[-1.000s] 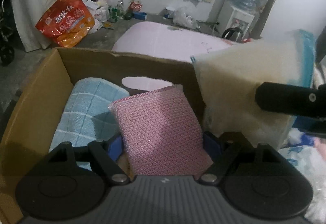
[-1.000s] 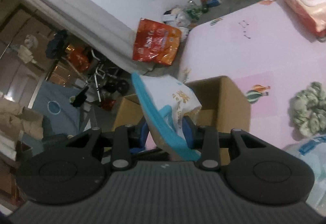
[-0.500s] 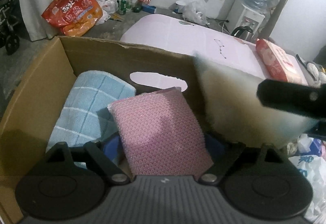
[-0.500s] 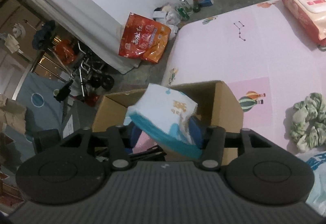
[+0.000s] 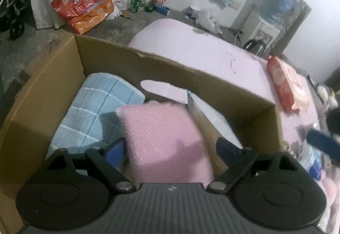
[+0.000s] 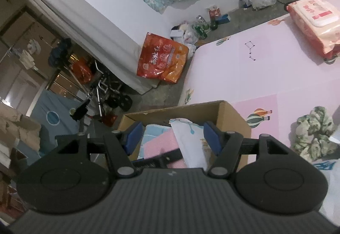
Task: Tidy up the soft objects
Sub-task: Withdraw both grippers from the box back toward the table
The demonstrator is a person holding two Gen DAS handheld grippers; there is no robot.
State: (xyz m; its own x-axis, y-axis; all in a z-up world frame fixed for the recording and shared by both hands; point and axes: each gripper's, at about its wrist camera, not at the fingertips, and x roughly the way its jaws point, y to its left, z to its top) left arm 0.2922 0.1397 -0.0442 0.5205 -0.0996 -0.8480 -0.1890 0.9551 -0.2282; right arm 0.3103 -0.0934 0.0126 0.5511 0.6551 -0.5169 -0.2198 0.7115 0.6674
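Three soft things, a blue towel (image 5: 93, 110), a pink cloth (image 5: 163, 140) and a white packet (image 6: 189, 140), lie in the box (image 5: 42, 93) at frame centre, while a scrunchie (image 6: 314, 131) at right waits on the mat (image 6: 265, 68); the right gripper (image 6: 171, 138) is opening clear of the packet, and the left gripper (image 5: 170, 149) is opening, its pads standing off the pink cloth.

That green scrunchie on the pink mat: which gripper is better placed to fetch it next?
Probably the right gripper: its jaws are opening with nothing pressed, and the scrunchie lies just beside it. The left gripper straddles the pink cloth in the box.

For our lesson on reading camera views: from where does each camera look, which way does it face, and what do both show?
Left wrist: sits on the left gripper, looks down into the box at the pink cloth; its opening jaws show.
Right wrist: sits on the right gripper, looks across the box toward the mat; its opening jaws show.
Shared: box, pink cloth, orange bag.
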